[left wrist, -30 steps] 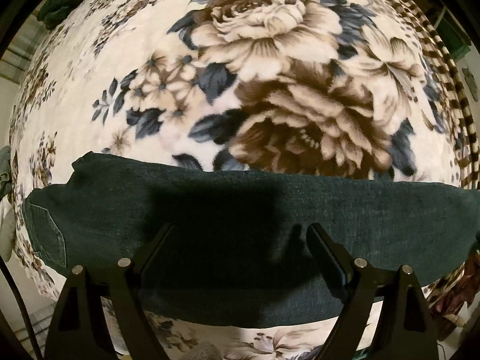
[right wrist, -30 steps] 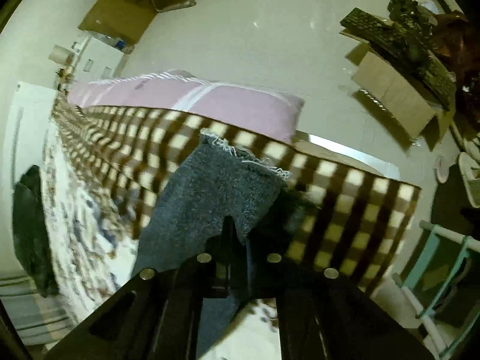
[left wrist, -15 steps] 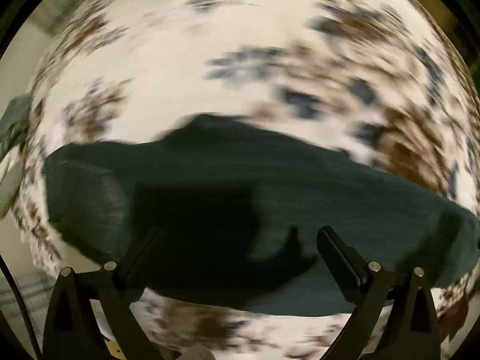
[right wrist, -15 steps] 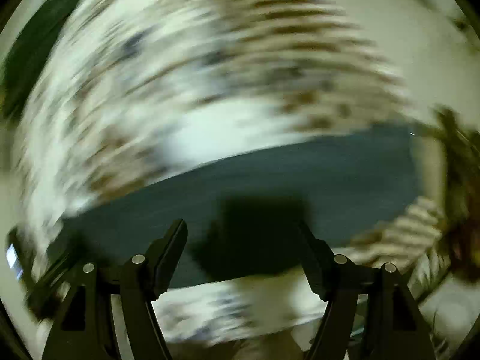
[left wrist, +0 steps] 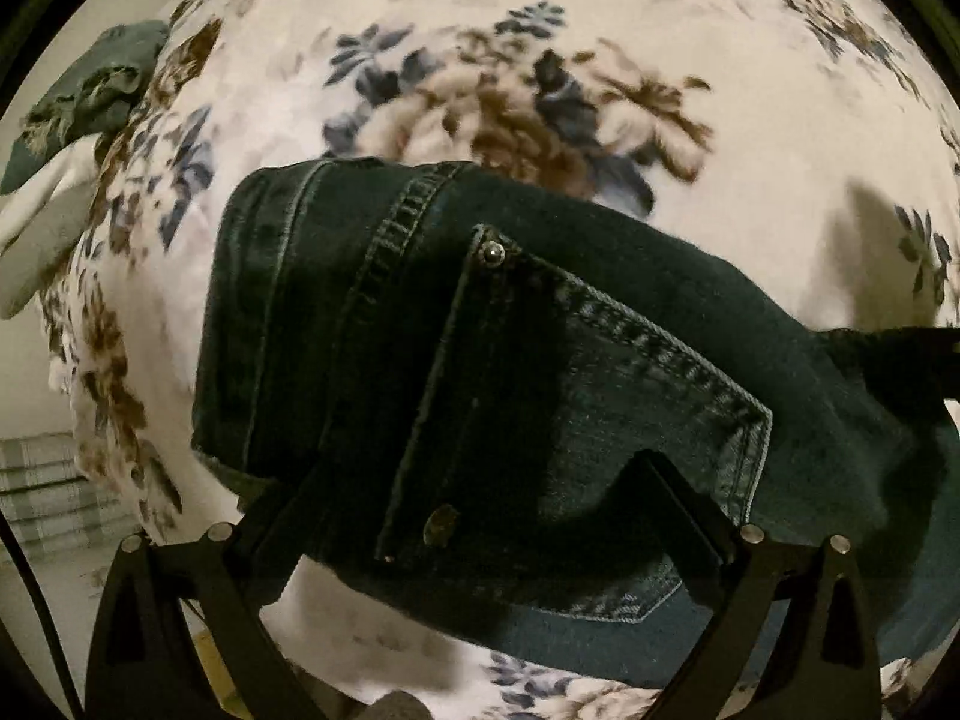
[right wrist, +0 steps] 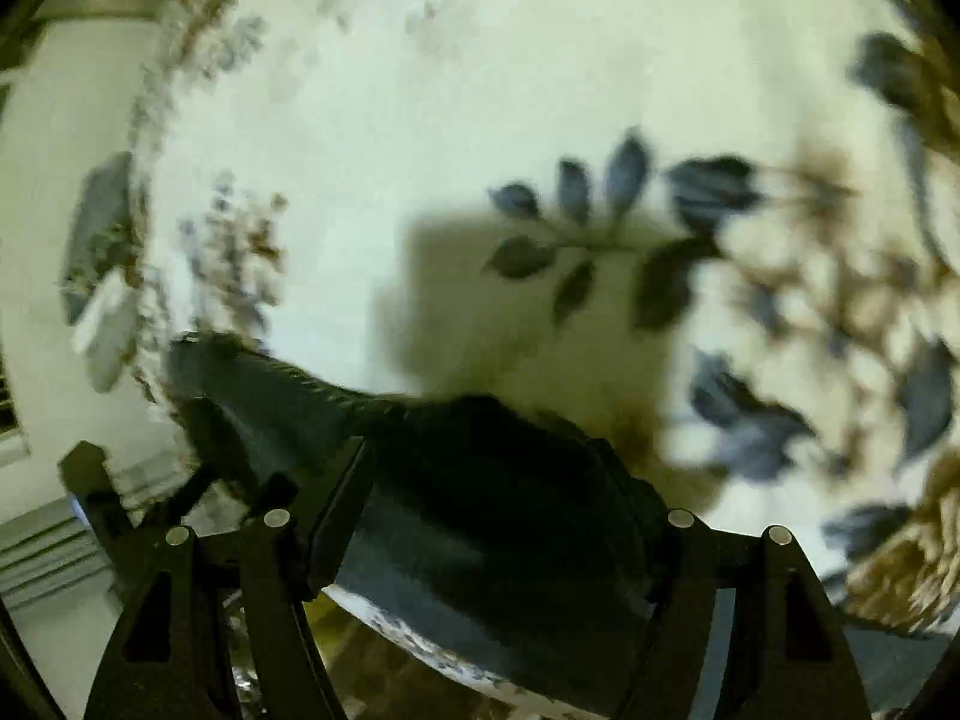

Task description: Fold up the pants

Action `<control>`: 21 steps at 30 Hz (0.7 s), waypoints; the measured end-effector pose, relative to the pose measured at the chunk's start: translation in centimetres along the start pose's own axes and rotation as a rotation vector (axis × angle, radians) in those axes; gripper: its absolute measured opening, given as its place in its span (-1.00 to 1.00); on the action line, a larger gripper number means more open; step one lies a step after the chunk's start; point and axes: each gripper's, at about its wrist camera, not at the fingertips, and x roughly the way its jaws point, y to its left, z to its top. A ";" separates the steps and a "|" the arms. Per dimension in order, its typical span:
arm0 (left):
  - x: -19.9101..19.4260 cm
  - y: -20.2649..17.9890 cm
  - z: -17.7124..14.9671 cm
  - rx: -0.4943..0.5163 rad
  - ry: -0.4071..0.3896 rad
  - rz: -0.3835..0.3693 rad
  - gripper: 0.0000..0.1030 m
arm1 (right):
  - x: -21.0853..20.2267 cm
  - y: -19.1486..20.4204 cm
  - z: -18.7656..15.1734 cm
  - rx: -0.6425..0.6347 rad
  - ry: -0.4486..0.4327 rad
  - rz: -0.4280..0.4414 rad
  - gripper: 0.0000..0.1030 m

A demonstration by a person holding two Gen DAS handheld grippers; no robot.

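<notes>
Dark blue jeans (left wrist: 480,360) lie on a floral blanket (left wrist: 540,30). The left wrist view shows the waistband end with a back pocket (left wrist: 576,420) and a rivet (left wrist: 493,252). My left gripper (left wrist: 474,480) is open, its fingers (left wrist: 684,504) spread just above the pocket area. In the blurred right wrist view, my right gripper (right wrist: 492,492) is open over the dark denim (right wrist: 480,480), near the blanket's front edge. Nothing is held by either gripper.
A dark green garment (left wrist: 90,96) and a white cloth (left wrist: 42,240) lie at the blanket's left edge. Floor shows beyond the blanket's left side (left wrist: 36,480). The right gripper appears at the left wrist view's right edge (left wrist: 900,354).
My right gripper let go of the pant leg hem, opened and swung over to the jeans on the blanket. My left gripper moved left and closer, now over the waistband and back pocket.
</notes>
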 end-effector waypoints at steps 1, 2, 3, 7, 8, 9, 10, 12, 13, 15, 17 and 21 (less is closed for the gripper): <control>0.2 0.2 0.1 0.009 -0.003 0.000 1.00 | 0.3 0.0 -0.1 -0.006 -0.002 -0.032 -0.07; 0.3 0.2 0.0 0.012 -0.004 -0.001 1.00 | 0.2 0.1 -0.2 -0.002 -0.018 -0.024 -0.85; 0.4 0.4 0.0 0.012 -0.002 -0.012 1.00 | -0.1 0.0 -0.3 0.026 -0.036 0.006 -0.84; 0.5 0.4 0.0 0.010 0.009 -0.036 1.00 | -2.2 0.4 -0.9 0.062 -0.140 -0.036 -0.92; 0.4 0.3 0.1 0.013 0.011 -0.038 1.00 | -2.4 0.1 -0.9 0.088 -0.153 -0.034 -0.93; 0.5 0.6 0.0 0.016 0.012 -0.039 1.00 | -2.6 -0.2 -0.7 0.121 -0.169 -0.032 -0.93; 0.5 0.7 0.1 0.018 0.014 -0.041 1.00 | -2.7 -0.4 -0.3 0.136 -0.180 -0.035 -0.94; 0.5 0.7 0.1 0.021 0.015 -0.044 1.00 | -3.3 -0.9 -0.1 0.148 -0.202 -0.040 -0.97; 0.6 0.7 0.5 0.022 0.015 -0.044 1.00 | -3.2 -1.0 0.7 0.151 -0.193 -0.031 -0.97; 0.5 0.6 0.6 0.025 0.014 -0.042 1.00 | -2.9 -1.4 0.9 0.147 -0.147 -0.009 -0.95; 0.6 0.7 0.6 0.024 0.014 -0.040 1.00 | -2.4 -1.0 0.9 0.122 -0.097 -0.012 -0.72; 0.3 0.2 0.5 0.026 0.014 -0.037 1.00 | -0.3 0.3 1.1 0.086 -0.055 -0.073 0.21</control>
